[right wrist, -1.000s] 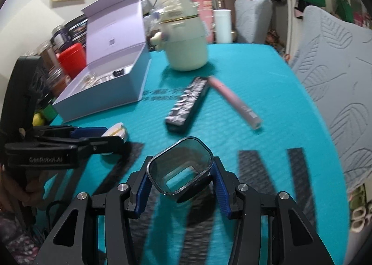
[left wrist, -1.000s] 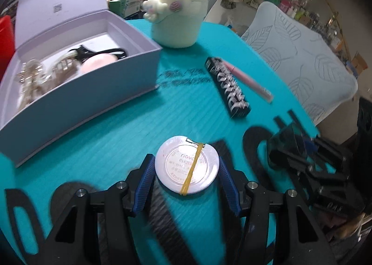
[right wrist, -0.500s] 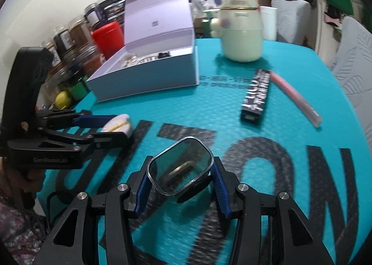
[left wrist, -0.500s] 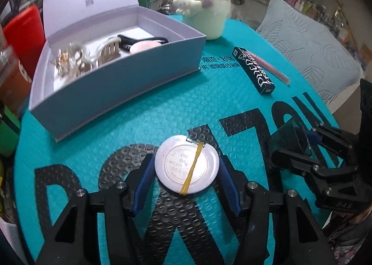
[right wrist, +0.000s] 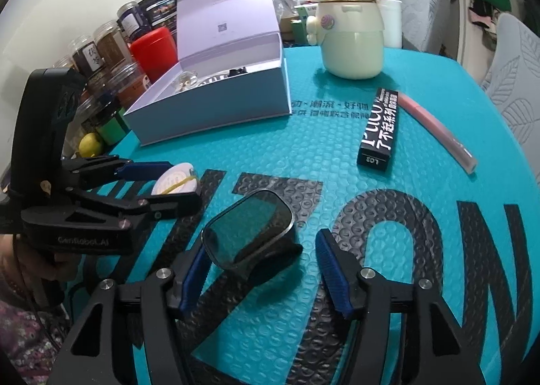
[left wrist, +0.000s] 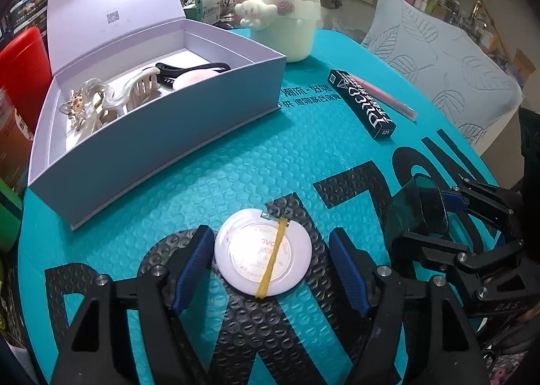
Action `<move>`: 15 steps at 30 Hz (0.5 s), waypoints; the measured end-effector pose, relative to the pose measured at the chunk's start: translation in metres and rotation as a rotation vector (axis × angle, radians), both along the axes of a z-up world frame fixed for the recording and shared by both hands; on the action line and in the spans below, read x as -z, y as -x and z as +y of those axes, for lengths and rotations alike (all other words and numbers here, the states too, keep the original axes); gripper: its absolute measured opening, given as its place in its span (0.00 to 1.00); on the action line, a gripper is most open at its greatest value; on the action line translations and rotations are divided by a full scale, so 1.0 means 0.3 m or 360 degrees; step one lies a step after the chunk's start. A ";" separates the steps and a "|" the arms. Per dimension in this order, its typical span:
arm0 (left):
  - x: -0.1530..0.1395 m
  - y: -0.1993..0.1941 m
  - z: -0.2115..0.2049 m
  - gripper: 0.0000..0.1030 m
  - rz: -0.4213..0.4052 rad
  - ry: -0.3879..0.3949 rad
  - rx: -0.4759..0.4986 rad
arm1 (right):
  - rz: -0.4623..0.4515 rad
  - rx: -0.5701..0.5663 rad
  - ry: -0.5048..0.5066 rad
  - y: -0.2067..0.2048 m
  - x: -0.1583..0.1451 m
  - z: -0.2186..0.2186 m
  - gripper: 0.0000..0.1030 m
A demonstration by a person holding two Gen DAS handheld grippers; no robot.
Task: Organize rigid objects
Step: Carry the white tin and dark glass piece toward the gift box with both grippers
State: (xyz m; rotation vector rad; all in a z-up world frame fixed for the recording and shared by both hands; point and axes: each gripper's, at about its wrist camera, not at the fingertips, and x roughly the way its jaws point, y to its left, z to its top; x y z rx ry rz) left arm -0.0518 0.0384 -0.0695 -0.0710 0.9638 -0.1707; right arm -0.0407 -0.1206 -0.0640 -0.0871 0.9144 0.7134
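A round white compact with a yellow rubber band [left wrist: 263,260] lies on the teal mat between the spread fingers of my left gripper [left wrist: 271,262], which is open; it also shows in the right wrist view [right wrist: 177,179]. A dark tinted rectangular case [right wrist: 249,236] lies on the mat between the fingers of my right gripper [right wrist: 261,262], which is open; the case leans near the left finger. It also shows in the left wrist view [left wrist: 418,208]. An open lilac box [left wrist: 162,111] holds hair clips and a pink item.
A black lettered carton [right wrist: 379,128] and a pink tube [right wrist: 437,130] lie mid-table. A cream character jug [right wrist: 351,30] stands at the back. Jars and a red canister [right wrist: 153,51] stand left of the box [right wrist: 219,94]. A grey chair [left wrist: 442,57] is at the right.
Both grippers have pulled back from the box, lowered to the mat and opened. The compact and the tinted case, held before, now rest on the mat.
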 end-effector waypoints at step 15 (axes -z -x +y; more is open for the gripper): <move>-0.006 0.055 0.032 0.54 -0.0072 0.0042 -0.0027 | -0.0001 -0.0040 0.0030 -0.024 0.007 0.029 0.49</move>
